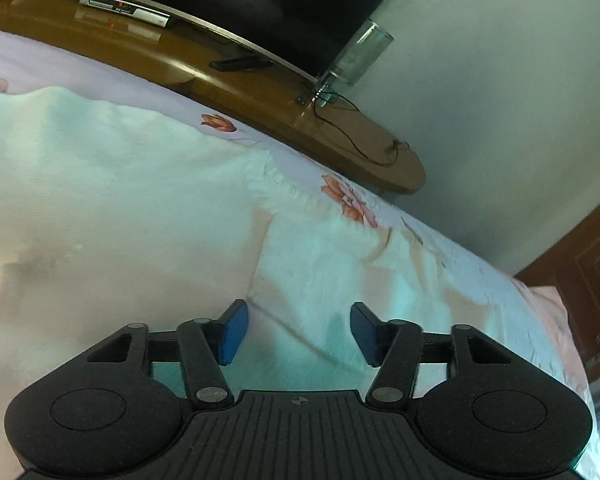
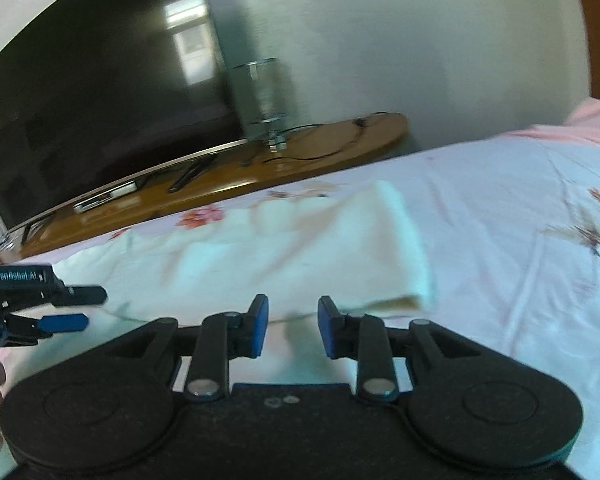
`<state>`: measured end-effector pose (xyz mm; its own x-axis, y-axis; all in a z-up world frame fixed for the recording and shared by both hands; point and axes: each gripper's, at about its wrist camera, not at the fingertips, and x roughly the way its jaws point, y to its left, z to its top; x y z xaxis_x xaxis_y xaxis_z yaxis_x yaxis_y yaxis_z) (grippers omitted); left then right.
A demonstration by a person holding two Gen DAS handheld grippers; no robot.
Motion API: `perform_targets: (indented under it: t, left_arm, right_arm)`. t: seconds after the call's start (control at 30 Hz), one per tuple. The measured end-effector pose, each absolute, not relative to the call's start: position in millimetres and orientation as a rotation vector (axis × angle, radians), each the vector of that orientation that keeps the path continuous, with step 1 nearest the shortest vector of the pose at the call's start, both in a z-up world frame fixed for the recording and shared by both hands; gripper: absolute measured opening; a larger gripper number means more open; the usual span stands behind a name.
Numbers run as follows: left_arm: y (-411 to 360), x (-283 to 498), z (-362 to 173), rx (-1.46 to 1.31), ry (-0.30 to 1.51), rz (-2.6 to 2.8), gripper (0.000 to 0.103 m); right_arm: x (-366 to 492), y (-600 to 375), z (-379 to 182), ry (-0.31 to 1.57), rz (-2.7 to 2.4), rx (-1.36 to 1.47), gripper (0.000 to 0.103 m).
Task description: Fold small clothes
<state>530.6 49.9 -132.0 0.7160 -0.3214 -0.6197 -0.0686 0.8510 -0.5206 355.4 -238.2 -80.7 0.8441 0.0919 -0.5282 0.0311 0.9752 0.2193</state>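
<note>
A pale garment [image 2: 284, 248] lies spread on the bed [image 2: 500, 220], its near edge folded over; the left gripper [image 1: 296, 332] hangs just above the garment, jaws wide apart, holding nothing; the right gripper [image 2: 293, 326] hovers at the garment's near edge, jaws parted, empty; beyond the garment stand a table [image 2: 340, 140] and TV [image 2: 100, 92].

Right wrist view motion-blurred; garment [image 2: 284, 248] edges smeared. Left gripper [image 2: 66, 306] cut off by frame edge.
</note>
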Motion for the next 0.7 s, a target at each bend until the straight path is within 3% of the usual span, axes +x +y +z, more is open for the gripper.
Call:
perform_targets:
  t: [0.03,0.07,0.1,0.23,0.4,0.7]
  left_arm:
    - [47,536,-135,-0.542,0.777,-0.139,0.03]
    - [45,534,-138,-0.544,0.782,-0.132,0.012]
    - [46,537,-143,-0.549,0.786,-0.129,0.008]
    - [52,522,-136,-0.566,0.723,-0.141,0.003]
    - [76,495,-110,-0.526,0.619,-0.123,0.003]
    - [118,470,-122,-0.539,0.627,-0.041,0.003]
  right_arm:
    - [356,-243,-85,0.564,0.014,0.233,0.028]
    - [355,-247,-87,0.561,-0.014,0.239,0.028]
    - [354,-252,-89,0.551,-0.062,0.252,0.028]
    - [355,-272,-93,0.519,-0.183,0.367,0.04]
    - [358,-283,-94,0.52,-0.168,0.408,0.041]
    - [357,-272,-97,0.561,-0.078,0.366,0.042]
